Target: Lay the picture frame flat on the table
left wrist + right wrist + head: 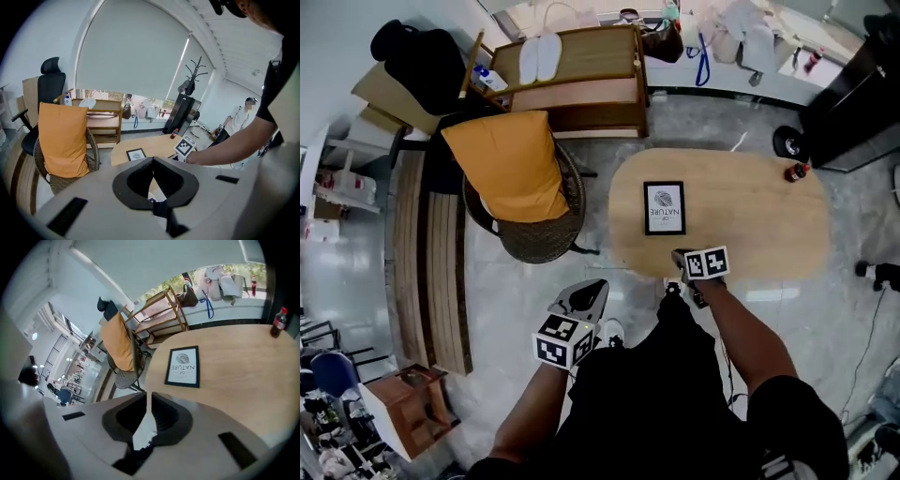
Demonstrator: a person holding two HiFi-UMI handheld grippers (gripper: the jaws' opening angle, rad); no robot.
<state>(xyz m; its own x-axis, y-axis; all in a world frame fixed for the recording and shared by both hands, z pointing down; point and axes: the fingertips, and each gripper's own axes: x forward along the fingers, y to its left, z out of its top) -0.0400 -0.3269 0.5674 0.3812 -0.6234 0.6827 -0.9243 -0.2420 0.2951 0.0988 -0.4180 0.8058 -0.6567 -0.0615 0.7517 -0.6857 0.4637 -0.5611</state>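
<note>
The black picture frame [664, 207] with a white print lies flat on the oval wooden table [759, 220], near its left end. It also shows in the left gripper view [136, 154] and the right gripper view [183, 366]. My right gripper [681, 255] hovers at the table's near edge, just short of the frame, with its jaws [148, 394] shut and nothing between them. My left gripper [600, 283] hangs off the table over the floor, near my body, with its jaws [153, 160] shut and nothing held.
A wicker chair with an orange cushion [511, 178] stands just left of the table. Behind it are a wooden shelf unit [581, 84] and a black office chair [422, 56]. A small red-capped bottle [794, 172] stands at the table's far right. A person [241, 118] stands far off.
</note>
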